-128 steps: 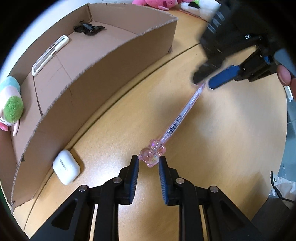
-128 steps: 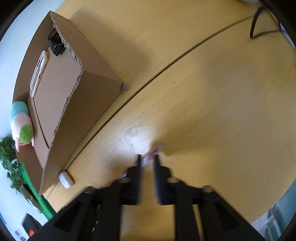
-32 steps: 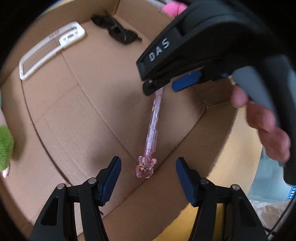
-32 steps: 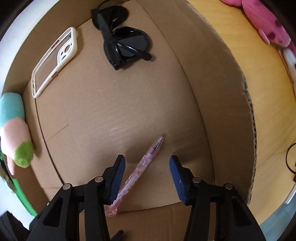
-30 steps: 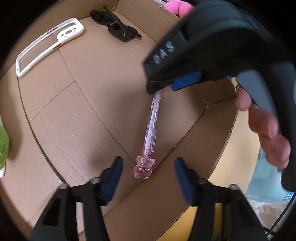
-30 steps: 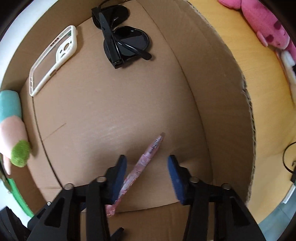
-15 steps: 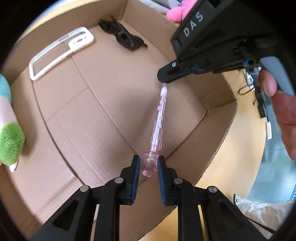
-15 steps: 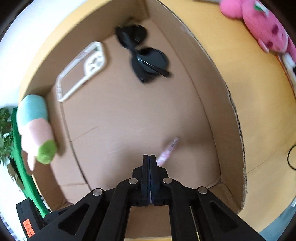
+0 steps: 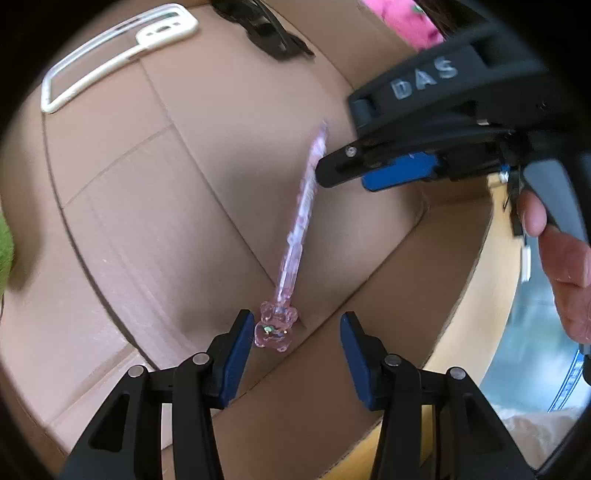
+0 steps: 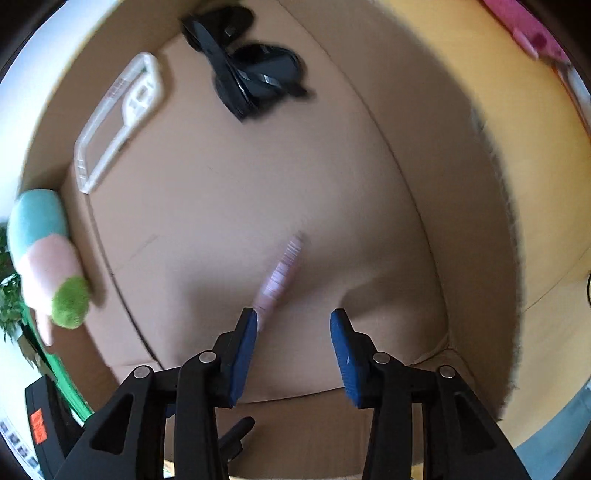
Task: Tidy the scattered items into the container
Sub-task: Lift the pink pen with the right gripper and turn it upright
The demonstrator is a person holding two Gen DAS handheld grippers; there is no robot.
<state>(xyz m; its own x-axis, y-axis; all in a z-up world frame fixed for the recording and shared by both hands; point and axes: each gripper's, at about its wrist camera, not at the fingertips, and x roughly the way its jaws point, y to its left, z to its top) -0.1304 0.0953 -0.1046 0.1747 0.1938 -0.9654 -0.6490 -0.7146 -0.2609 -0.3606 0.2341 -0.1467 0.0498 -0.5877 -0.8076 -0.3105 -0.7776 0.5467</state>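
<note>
A pink see-through pen with a bear top (image 9: 300,218) lies on the floor of the cardboard box (image 9: 155,206); it also shows, blurred, in the right wrist view (image 10: 281,271). My left gripper (image 9: 295,334) is open, its jaws either side of the bear end, not gripping it. My right gripper (image 10: 291,332) is open over the box (image 10: 424,155), the pen's shaft just ahead of its left pad. The right gripper (image 9: 325,173) reaches in from the right in the left wrist view, next to the pen's tip half.
A white phone case (image 9: 110,51) (image 10: 118,122) and black sunglasses (image 9: 266,33) (image 10: 255,85) lie at the box's far end. A pastel plush toy (image 10: 48,258) sits against the left wall. A pink plush (image 9: 402,22) lies on the wooden table (image 10: 517,92) beyond.
Both grippers were shut half a second ago, the left one on the pen's bear end; both are now open and the pen lies loose on the box floor.
</note>
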